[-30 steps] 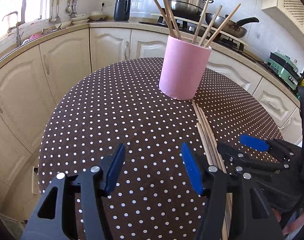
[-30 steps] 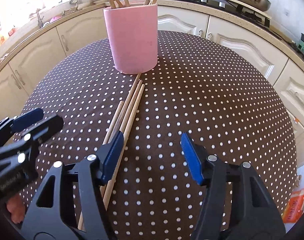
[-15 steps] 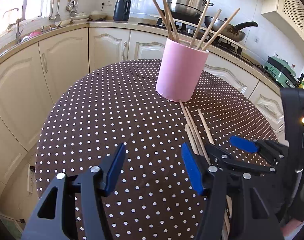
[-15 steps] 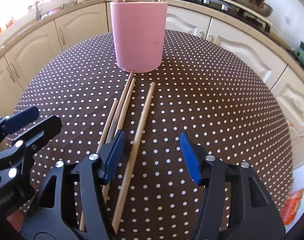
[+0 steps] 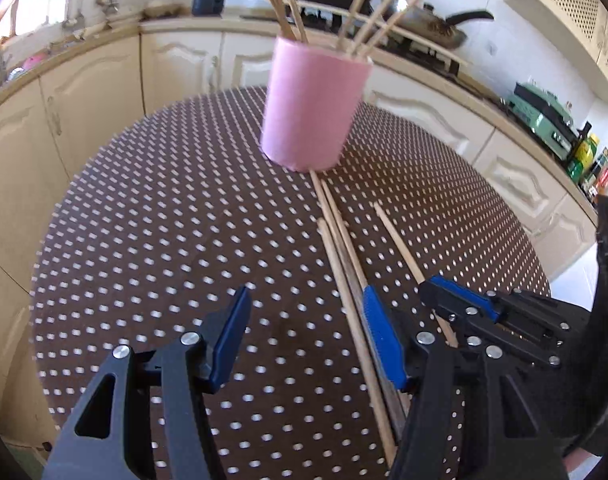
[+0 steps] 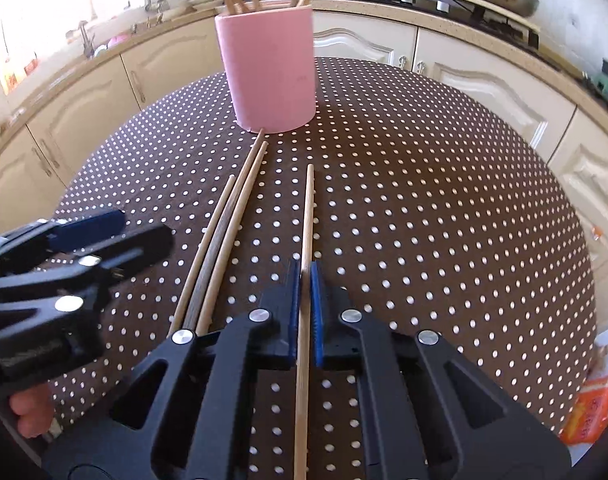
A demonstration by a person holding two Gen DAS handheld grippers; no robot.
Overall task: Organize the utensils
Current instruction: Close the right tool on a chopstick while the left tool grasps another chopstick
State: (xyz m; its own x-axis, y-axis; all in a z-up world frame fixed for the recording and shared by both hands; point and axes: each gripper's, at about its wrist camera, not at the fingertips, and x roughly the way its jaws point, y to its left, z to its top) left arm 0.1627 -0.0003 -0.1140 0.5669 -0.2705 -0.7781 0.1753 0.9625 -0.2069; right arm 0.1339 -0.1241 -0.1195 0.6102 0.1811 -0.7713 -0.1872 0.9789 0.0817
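Round bench (image 6: 444, 200) with a brown, white-dotted cloth, filling the centre of both wrist views; cream kitchen cabinets (image 6: 484, 80) curve behind it along the upper edge of the frame. Pink cylindrical holder (image 6: 271, 76), upright at upper centre of the right wrist view, with several wooden chopsticks (image 5: 368, 20) leaning out of its top. Left hand-held gripper (image 5: 306, 338), lower centre of the left wrist view, its blue-padded jaws spread wide apart and empty above the cloth. Right hand-held gripper (image 6: 306, 298), lower centre of its own view, jaws drawn together on a single chopstick (image 6: 308, 208) that runs forward toward the holder, its far tip short of the base. Three loose chopsticks (image 6: 227, 232) lie side by side on the cloth just left of the held one, the longest ending at the foot of the holder.
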